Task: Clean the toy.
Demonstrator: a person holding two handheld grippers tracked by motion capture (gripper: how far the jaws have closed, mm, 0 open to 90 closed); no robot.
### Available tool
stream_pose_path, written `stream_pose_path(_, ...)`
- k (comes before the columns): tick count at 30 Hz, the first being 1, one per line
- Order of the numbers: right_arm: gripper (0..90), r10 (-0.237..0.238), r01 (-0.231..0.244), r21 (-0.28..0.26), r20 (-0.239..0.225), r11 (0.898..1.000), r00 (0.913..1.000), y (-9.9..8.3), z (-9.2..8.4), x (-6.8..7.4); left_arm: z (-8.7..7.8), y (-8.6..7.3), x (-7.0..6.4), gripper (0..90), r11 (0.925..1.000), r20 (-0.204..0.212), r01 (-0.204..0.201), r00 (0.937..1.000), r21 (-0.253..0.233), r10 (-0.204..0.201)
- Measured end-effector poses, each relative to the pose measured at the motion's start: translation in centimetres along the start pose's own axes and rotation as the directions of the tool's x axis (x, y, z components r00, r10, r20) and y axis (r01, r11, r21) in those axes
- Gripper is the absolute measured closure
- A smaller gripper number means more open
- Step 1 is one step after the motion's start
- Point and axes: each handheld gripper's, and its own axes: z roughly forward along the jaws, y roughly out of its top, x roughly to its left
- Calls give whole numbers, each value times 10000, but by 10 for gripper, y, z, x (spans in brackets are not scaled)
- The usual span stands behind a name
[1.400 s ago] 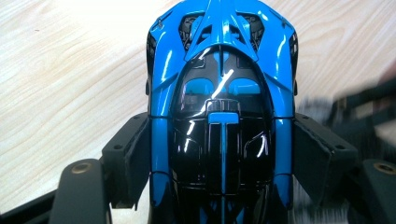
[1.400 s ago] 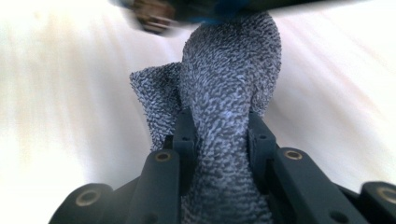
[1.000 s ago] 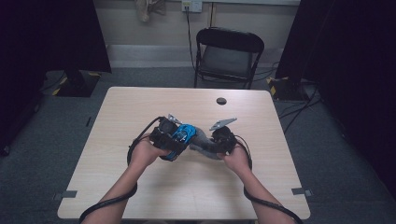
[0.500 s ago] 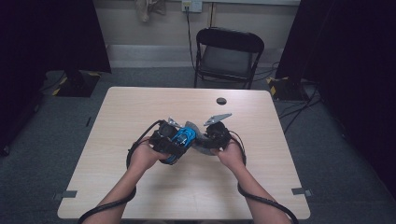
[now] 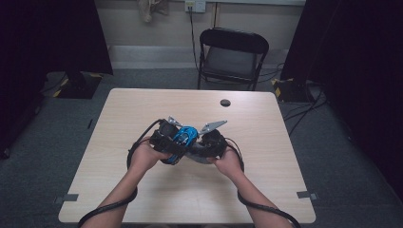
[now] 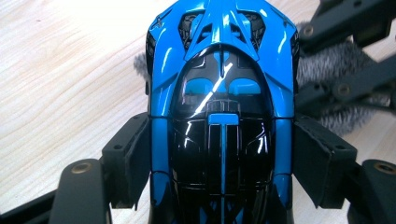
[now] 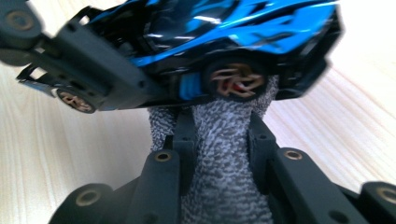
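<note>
We clamp the glossy blue-and-black toy car (image 6: 219, 116) in the left gripper (image 6: 219, 158), steadying it for wiping; the right gripper (image 7: 219, 140) pinches a grey speckled cloth (image 7: 224, 154) against its wheel.

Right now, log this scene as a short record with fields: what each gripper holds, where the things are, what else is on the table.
left gripper: shut on the blue toy car, jaws pressing its two sides
right gripper: shut on the grey cloth
cloth position: against the car's side, by a wheel
height: the car is held above the table, near its middle
also on table: small dark round object near the far edge
behind table: folding chair
</note>
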Motion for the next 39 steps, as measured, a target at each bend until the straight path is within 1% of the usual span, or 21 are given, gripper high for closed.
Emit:
stream_pose_path(3, 719, -55, 55, -2, -123, 10000, 9999, -1, 3, 3, 0, 0, 1, 281, 10000, 22, 63, 10000, 28, -63)
stream_pose_path(4, 718, -62, 62, -5, -176, 10000, 9998, -1, 3, 4, 1, 0, 1, 281, 9998, 21, 174, 9998, -11, -174)
stream_pose_path(8, 719, -157, 155, -60, -378, 9999, 9992, -3, 8, 9, 1, 3, 3, 281, 9998, 35, 198, 9998, -46, -198)
stream_pose_path(9, 719, -170, 168, -48, -442, 9998, 9989, -2, 10, 11, 1, 3, 3, 281, 9996, 38, 264, 9996, -53, -264)
stream_pose_path(14, 719, -195, 193, -24, -621, 9998, 9979, -2, 17, 17, 2, 5, 5, 281, 9997, -95, 237, 9997, -26, -237)
stream_pose_path(17, 719, -220, 222, 24, -727, 9998, 9971, -3, 20, 21, 3, 5, 7, 281, 9990, -97, 426, 9990, -95, -427)
stream_pose_path(19, 718, -292, 299, 68, -816, 9995, 9962, -3, 22, 24, 3, 6, 9, 281, 9985, -181, 526, 9984, -168, -529)
stream_pose_path(23, 718, -356, 373, 130, -1116, 9992, 9931, -4, 27, 32, 4, 7, 12, 281, 9970, -247, 732, 9970, -254, -739)
stream_pose_path(25, 718, -537, 564, 194, -1212, 9982, 9912, -4, 30, 36, 3, 7, 14, 281, 9964, -268, 804, 9963, -285, -812)
stream_pose_path(29, 718, -714, 764, 312, -1361, 9966, 9881, -8, 35, 42, 1, 6, 19, 281, 9954, -378, 891, 9952, -347, -904)
stream_pose_path(31, 718, -739, 798, 390, -1340, 9960, 9882, -11, 34, 41, -1, 4, 24, 281, 9952, -432, 926, 9946, -324, -940)
stream_pose_path(33, 717, -675, 735, 474, -1183, 9962, 9907, -14, 30, 35, -3, 1, 28, 281, 9948, -538, 982, 9936, -279, -996)
stream_pose_path(34, 717, -609, 667, 506, -1083, 9965, 9922, -15, 27, 31, -4, -2, 31, 281, 9944, -578, 1027, 9929, -239, -1040)
stream_pose_path(35, 716, -537, 585, 534, -881, 9969, 9947, -17, 21, 24, -5, -4, 34, 281, 9938, -600, 1092, 9921, -217, -1103)
stream_pose_path(37, 715, -354, 385, 504, -607, 9980, 9975, -19, 13, 14, -5, -11, 40, 281, 9934, -789, 1137, 9903, -125, -1144)
stream_pose_path(39, 714, -124, 132, 527, -158, 9985, 9998, -24, 1, 0, -7, -18, 46, 281, 9921, -892, 1255, 9881, -45, -1254)
